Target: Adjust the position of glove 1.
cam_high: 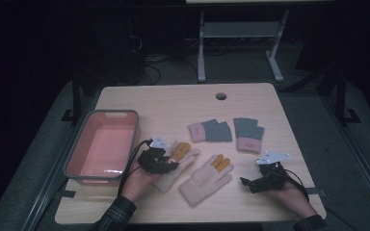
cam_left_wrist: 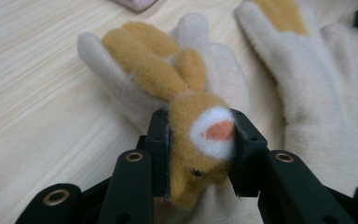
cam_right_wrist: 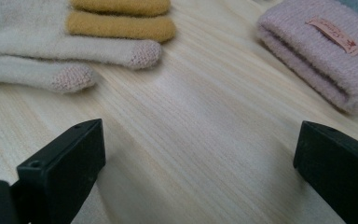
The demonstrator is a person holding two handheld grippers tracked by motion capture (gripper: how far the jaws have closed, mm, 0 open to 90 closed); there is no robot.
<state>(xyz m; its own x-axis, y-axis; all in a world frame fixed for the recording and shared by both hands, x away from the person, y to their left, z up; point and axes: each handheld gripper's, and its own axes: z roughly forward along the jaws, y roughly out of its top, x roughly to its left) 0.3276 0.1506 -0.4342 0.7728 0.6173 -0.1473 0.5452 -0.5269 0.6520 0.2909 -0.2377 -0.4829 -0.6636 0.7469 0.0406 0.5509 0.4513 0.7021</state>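
Your L gripper (cam_left_wrist: 199, 140) is clamped on the cream glove (cam_left_wrist: 168, 79) w/ orange fox patch, lying near the desk's (cam_high: 173, 103) front-left, just right of the pink bin (cam_high: 102, 144). Your R gripper (cam_right_wrist: 198, 154) near the front-right corner: jaws wide apart, nothing between.

A pink basket (cam_high: 79, 149) and two grey-pink mittens (cam_high: 210, 131) lie apart.
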